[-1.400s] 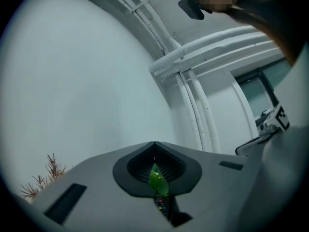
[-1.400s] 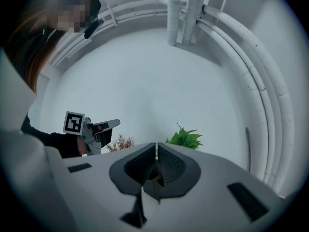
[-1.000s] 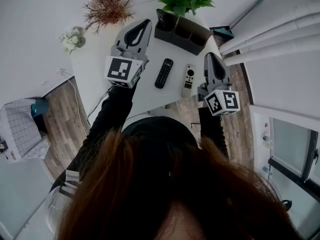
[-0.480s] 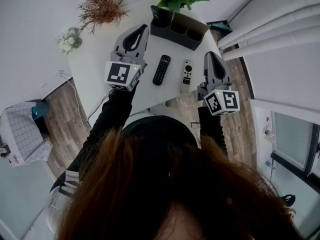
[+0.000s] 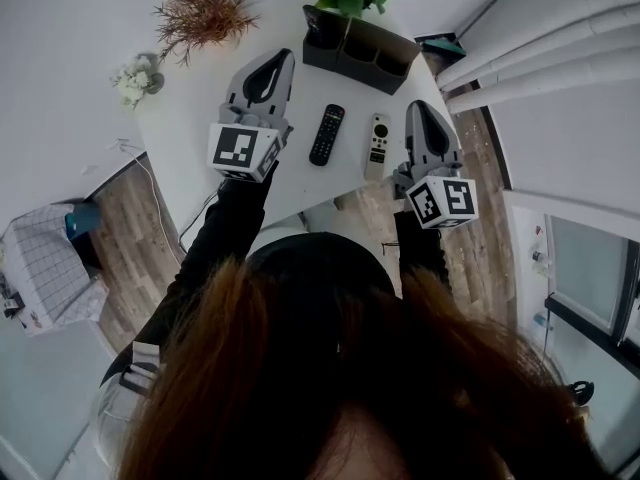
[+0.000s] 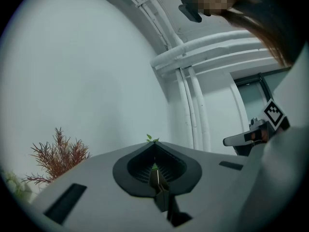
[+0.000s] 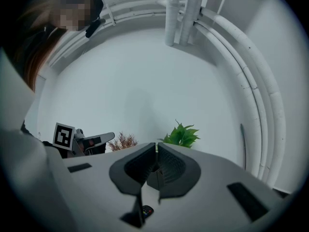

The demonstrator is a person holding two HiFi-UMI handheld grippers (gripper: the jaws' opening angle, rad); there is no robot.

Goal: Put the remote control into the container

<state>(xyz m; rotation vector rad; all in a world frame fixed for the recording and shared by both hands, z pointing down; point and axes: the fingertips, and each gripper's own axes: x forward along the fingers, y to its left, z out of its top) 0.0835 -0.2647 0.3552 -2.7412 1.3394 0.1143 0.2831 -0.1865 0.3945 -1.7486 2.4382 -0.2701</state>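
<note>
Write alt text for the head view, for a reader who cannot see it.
From above, a person holds the left gripper and right gripper, both shut, on either side of a black remote and a white remote lying on a white table. A dark compartmented container stands beyond them.

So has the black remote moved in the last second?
No. The black remote lies just left of the white remote, with the same gap as before; only the view shifted.

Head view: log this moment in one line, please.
left gripper shut, empty | right gripper shut, empty | black remote, white remote on table between them | container at far edge
</note>
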